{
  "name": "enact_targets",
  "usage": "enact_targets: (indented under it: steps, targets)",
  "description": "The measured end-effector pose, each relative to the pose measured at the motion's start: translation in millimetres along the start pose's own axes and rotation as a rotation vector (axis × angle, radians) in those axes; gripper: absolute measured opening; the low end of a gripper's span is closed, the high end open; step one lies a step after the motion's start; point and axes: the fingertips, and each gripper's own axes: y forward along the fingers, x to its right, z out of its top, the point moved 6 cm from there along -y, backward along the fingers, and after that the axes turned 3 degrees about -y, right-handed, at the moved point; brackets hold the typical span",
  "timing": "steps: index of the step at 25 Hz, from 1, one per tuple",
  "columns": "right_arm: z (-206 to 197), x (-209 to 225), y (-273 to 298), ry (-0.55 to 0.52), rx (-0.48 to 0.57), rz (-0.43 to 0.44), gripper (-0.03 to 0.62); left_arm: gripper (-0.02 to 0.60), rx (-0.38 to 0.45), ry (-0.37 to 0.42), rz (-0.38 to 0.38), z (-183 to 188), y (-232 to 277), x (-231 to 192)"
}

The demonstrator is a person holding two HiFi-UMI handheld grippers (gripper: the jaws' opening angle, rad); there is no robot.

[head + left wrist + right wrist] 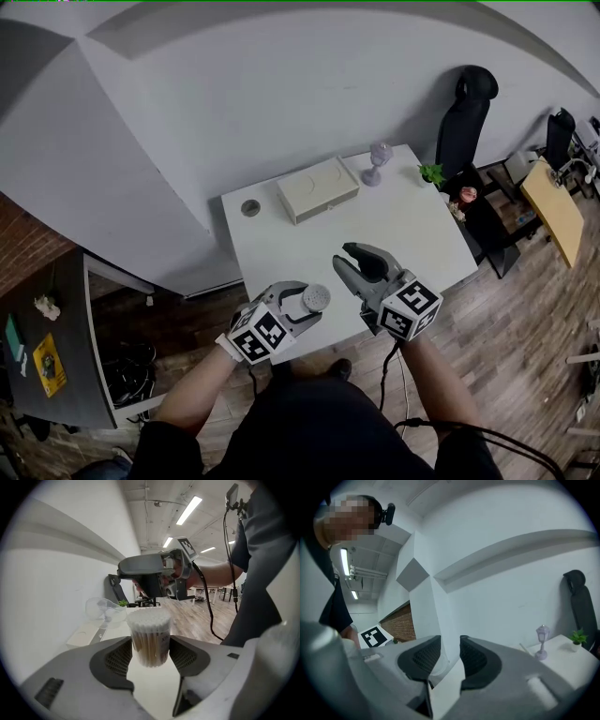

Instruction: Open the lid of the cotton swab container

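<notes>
Left tongs (150, 654) clamp the swab container (150, 637); right tongs (450, 656) pinch its clear lid (437, 667).

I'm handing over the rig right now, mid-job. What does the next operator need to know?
Left gripper: jaws shut on the cotton swab container, held upright over the near edge of the table.
Right gripper: jaws nearly together on a clear curved piece, apparently the lid, beside the container.
Done: the swab tips look uncovered, so the lid seems to be off.
Left: probably set down the lid and the container.
</notes>
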Motion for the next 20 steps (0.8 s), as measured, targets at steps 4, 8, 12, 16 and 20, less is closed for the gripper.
enact_targets:
  steps: [4, 8, 12, 16, 20]
  targets:
    - [6.3, 0.3, -8.2, -0.063, 0.019, -0.086, 0.075, 0.244, 0.009, -0.032, 0.066, -2.3, -4.3, -9.0]
    - [12.7, 1.8, -21.5, -0.119, 0.039, -0.184, 0.069, 0.244, 0.015, -0.054, 0.136, 1.9, -6.6, -13.3]
    - [19.2, -1.3, -25.2, -0.141, 0.072, -0.217, 0.028, 0.244, 0.027, -0.095, 0.219, 1.1, -15.3, -25.9]
    - [18.8, -2.5, -31.7, -0.148, 0.08, -0.245, 0.014, 0.244, 0.064, -0.166, 0.272, -0.3, -26.0, -32.5]
    - [18.8, -3.8, -37.5, -0.168, 0.083, -0.269, 0.018, 0.244, 0.098, -0.203, 0.313, 3.1, -39.6, -36.5]
